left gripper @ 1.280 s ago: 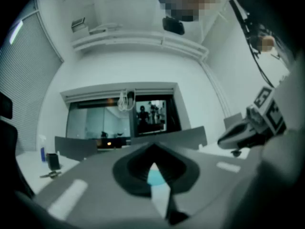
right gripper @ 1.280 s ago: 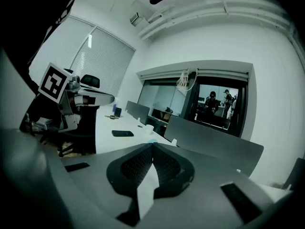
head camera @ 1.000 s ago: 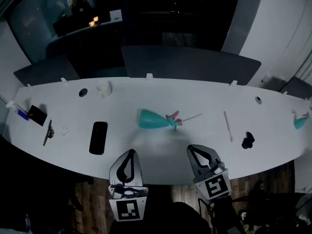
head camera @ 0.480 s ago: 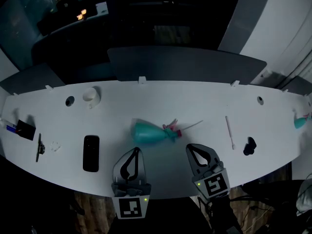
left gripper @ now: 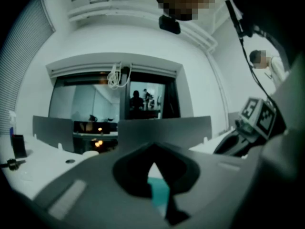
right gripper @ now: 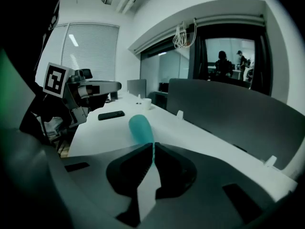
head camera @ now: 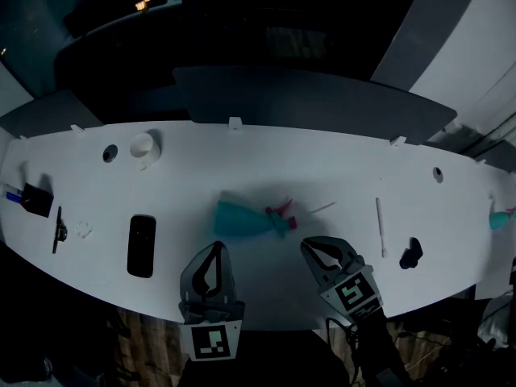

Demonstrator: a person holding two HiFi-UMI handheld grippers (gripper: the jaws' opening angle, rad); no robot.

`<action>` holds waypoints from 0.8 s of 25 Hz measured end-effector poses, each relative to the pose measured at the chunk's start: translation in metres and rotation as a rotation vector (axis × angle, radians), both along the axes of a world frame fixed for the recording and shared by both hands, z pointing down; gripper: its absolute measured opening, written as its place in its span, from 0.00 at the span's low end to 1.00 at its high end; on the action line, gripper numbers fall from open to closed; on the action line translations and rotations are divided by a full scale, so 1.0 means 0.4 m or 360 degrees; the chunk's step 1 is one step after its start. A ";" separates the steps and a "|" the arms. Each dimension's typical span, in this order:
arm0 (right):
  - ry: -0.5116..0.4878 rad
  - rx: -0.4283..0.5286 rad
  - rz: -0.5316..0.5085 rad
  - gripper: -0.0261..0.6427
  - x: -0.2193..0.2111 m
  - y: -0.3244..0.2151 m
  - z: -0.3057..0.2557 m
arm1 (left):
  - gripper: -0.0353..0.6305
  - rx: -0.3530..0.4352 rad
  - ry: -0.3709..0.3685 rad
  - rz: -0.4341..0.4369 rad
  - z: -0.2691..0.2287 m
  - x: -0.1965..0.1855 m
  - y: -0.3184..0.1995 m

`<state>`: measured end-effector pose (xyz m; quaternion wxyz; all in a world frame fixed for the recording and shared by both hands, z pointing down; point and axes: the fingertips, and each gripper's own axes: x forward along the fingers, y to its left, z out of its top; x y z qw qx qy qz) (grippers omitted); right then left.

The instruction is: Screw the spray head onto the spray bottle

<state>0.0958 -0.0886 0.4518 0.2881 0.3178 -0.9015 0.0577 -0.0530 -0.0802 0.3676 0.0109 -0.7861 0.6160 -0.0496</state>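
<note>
I have both hands low at the near edge of the white surface (head camera: 339, 156), one gripper in each. The left gripper (head camera: 214, 250) points straight away from me and sits roughly level. Its jaws are pressed together with nothing in them. The right gripper (head camera: 312, 247) is angled inward toward the middle of the surface and tipped nose-down. Its jaws are also pressed together and empty. The teal spray bottle (head camera: 238, 218) lies on its side between and just beyond the two grippers, its wide base to my left and its neck to my right. The pink spray head (head camera: 280, 214) lies at the neck end, with a thin pale tube (head camera: 322, 208) running off to the right across the surface. From here I cannot tell whether the head is joined to the neck. Neither gripper touches the bottle. The left gripper's tips sit just short of the bottle's base end, and in the left gripper view a strip of teal shows through the gap beneath its closed tips. The right gripper's tips sit near the spray head but clear of it, and in the right gripper view the bottle stretches away straight ahead of the closed tips. A black phone (head camera: 141, 246) lies well off to the left of the left gripper.
</note>
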 end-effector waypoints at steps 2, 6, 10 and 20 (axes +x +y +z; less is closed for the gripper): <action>0.0113 -0.0081 -0.0131 0.05 -0.007 -0.013 0.049 | 0.06 -0.0034 -0.0007 -0.0015 0.014 -0.004 -0.004; 0.0497 -0.0085 -0.0420 0.19 -0.022 -0.048 0.129 | 0.06 -0.0069 0.0009 -0.0049 0.025 -0.017 -0.012; 0.0851 -0.0107 -0.0673 0.24 -0.014 -0.070 0.187 | 0.06 -0.0070 0.0024 -0.0080 0.022 -0.029 -0.014; 0.1269 -0.0167 -0.1041 0.28 -0.017 -0.099 0.276 | 0.06 -0.0086 0.0005 -0.0160 0.025 -0.074 -0.012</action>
